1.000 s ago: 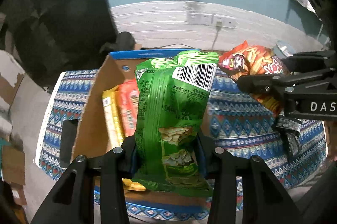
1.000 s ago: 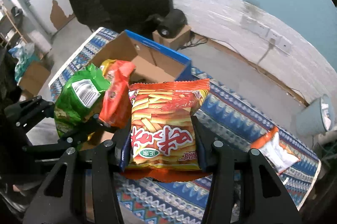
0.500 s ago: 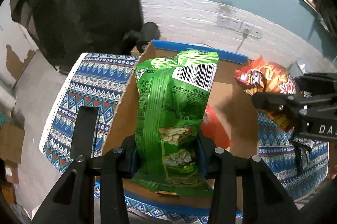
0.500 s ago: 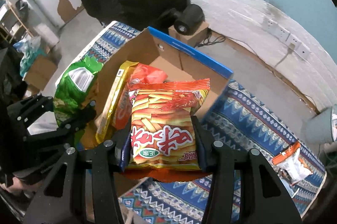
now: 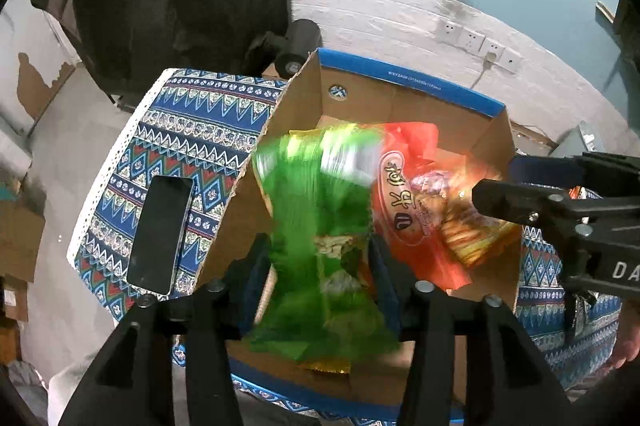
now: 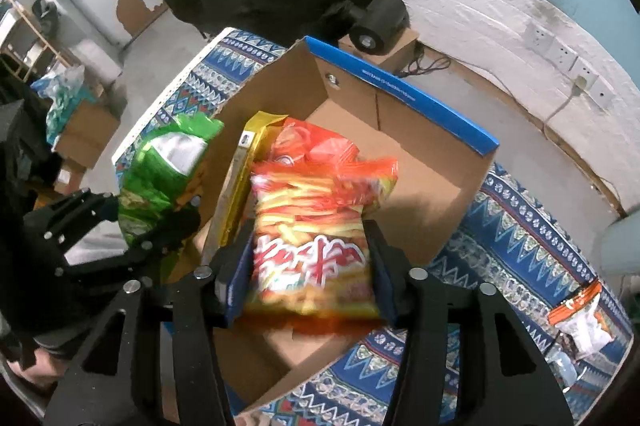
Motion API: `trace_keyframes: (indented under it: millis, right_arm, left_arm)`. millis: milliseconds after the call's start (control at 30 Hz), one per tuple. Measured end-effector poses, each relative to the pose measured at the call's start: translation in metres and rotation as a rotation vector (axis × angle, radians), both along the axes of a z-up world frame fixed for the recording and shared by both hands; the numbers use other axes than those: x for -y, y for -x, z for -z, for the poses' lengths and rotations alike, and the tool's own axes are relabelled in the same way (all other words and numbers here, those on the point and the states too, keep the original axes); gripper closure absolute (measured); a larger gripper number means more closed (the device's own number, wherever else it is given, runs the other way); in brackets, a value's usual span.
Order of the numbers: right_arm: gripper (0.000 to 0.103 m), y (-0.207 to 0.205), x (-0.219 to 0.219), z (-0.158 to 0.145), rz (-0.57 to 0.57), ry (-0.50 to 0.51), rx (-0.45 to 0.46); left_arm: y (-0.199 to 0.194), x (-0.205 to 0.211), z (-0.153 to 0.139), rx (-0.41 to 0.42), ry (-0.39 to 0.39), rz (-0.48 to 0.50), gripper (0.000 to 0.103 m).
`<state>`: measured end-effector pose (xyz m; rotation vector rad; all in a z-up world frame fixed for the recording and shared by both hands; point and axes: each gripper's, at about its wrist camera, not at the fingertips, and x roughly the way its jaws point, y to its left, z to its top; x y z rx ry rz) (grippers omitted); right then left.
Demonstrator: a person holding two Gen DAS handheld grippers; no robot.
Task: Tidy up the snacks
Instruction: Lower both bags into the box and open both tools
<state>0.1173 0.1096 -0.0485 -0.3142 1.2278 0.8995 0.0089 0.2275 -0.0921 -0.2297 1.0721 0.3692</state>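
Both sets of tongs hang over the open brown cardboard box with the blue rim [image 6: 400,93], which stands on the desk covered by a blue patterned cloth [image 5: 188,129]. The left tongs [image 5: 320,266] have just been opening; the crinkly green snack bag [image 5: 316,209] sits between the pads, blurred, apparently slipping free into the box. The right tongs [image 6: 308,266] have likewise just been opening around the orange bag of stick snacks [image 6: 316,226], also blurred and seemingly released above the box floor.

The step in hand looks like dropping both bags in. To do it well, the person should let the jaws spread fully before lifting, so no foil edge catches a pad. The green bag is close to the left box wall, beside the upright yellow packet [image 6: 244,181] and the red-orange packet [image 5: 404,193], and should land inside. One more small orange-and-white packet [image 6: 580,318] lies on the cloth, well apart from the box.
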Motion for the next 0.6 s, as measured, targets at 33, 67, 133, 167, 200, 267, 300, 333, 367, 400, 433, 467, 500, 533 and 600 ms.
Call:
trace_keyframes:
  millis: [33, 67, 133, 167, 200, 267, 300, 333, 367, 400, 433, 467, 500, 533, 600]
  right_arm:
    - [0.046, 0.0, 0.001, -0.002, 0.001, -0.001, 0.004]
    - [0.045, 0.001, 0.002, -0.003, 0.001, -0.002, 0.007]
    - [0.042, 0.001, 0.006, -0.008, 0.003, -0.008, 0.017]
    - [0.039, 0.0, 0.007, -0.01, 0.006, -0.008, 0.023]
    - [0.037, 0.0, 0.01, -0.012, 0.009, -0.007, 0.029]
    - [0.033, -0.001, 0.015, -0.014, 0.012, 0.001, 0.042]
    - [0.033, -0.001, 0.019, -0.015, 0.013, 0.005, 0.048]
    - [0.033, -0.001, 0.022, -0.015, 0.016, 0.009, 0.052]
    - [0.032, -0.001, 0.026, -0.015, 0.017, 0.011, 0.055]
    - [0.032, -0.001, 0.03, -0.016, 0.018, 0.013, 0.056]
    - [0.032, -0.001, 0.035, -0.016, 0.02, 0.014, 0.056]
    - [0.032, -0.002, 0.038, -0.015, 0.022, 0.016, 0.055]
    - [0.032, -0.002, 0.043, -0.015, 0.026, 0.018, 0.053]
    - [0.031, -0.003, 0.049, -0.014, 0.03, 0.019, 0.051]
    - [0.03, -0.005, 0.058, -0.014, 0.036, 0.025, 0.048]
  left_arm:
    - [0.0, 0.001, -0.001, 0.001, -0.006, 0.0, 0.043]
    - [0.0, 0.002, -0.003, 0.007, -0.017, 0.002, 0.04]
    - [0.001, 0.004, -0.007, 0.015, -0.029, 0.003, 0.036]
    - [0.001, 0.006, -0.009, 0.02, -0.028, 0.006, 0.034]
    - [0.001, 0.007, -0.01, 0.023, -0.024, 0.011, 0.034]
    - [0.001, 0.013, -0.011, 0.026, -0.016, 0.028, 0.034]
    - [0.0, 0.015, -0.012, 0.026, -0.014, 0.033, 0.034]
    - [0.0, 0.019, -0.012, 0.026, -0.015, 0.042, 0.034]
    - [0.0, 0.023, -0.013, 0.024, -0.019, 0.053, 0.034]
    - [0.0, 0.026, -0.013, 0.023, -0.023, 0.061, 0.034]
    - [0.0, 0.03, -0.014, 0.022, -0.028, 0.069, 0.034]
    - [-0.001, 0.033, -0.015, 0.022, -0.033, 0.078, 0.034]
    - [-0.001, 0.036, -0.016, 0.023, -0.035, 0.084, 0.034]
    - [-0.001, 0.04, -0.017, 0.024, -0.037, 0.09, 0.034]
    - [-0.001, 0.047, -0.019, 0.024, -0.039, 0.105, 0.031]
